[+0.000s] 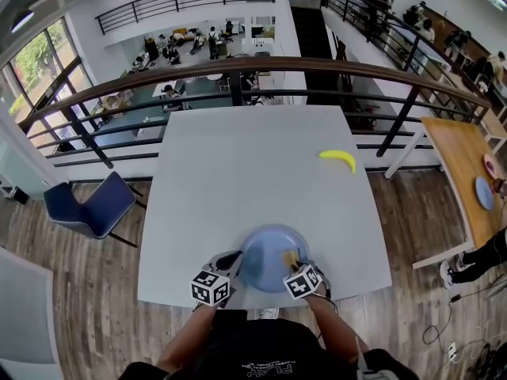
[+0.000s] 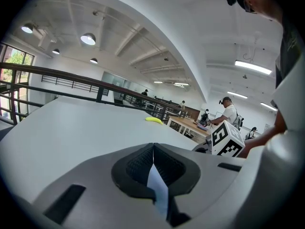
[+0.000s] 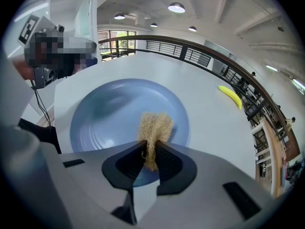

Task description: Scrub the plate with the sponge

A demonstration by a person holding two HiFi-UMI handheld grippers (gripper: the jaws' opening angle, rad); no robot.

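Observation:
A round blue plate (image 1: 265, 253) (image 3: 109, 118) lies on the white table (image 1: 253, 172) near its front edge. My right gripper (image 1: 295, 261) (image 3: 151, 149) is shut on a tan fibrous sponge (image 1: 289, 256) (image 3: 155, 128), which rests on the plate's right part. My left gripper (image 1: 232, 260) (image 2: 153, 149) sits at the plate's left rim. Its jaws are shut and point out across the table, with nothing seen between them. The plate does not show in the left gripper view.
A yellow banana (image 1: 338, 159) (image 3: 230, 96) (image 2: 153, 119) lies on the table's far right. A dark railing (image 1: 238, 70) runs behind the table. A blue chair (image 1: 95, 204) stands at the left, a wooden table (image 1: 459, 165) at the right.

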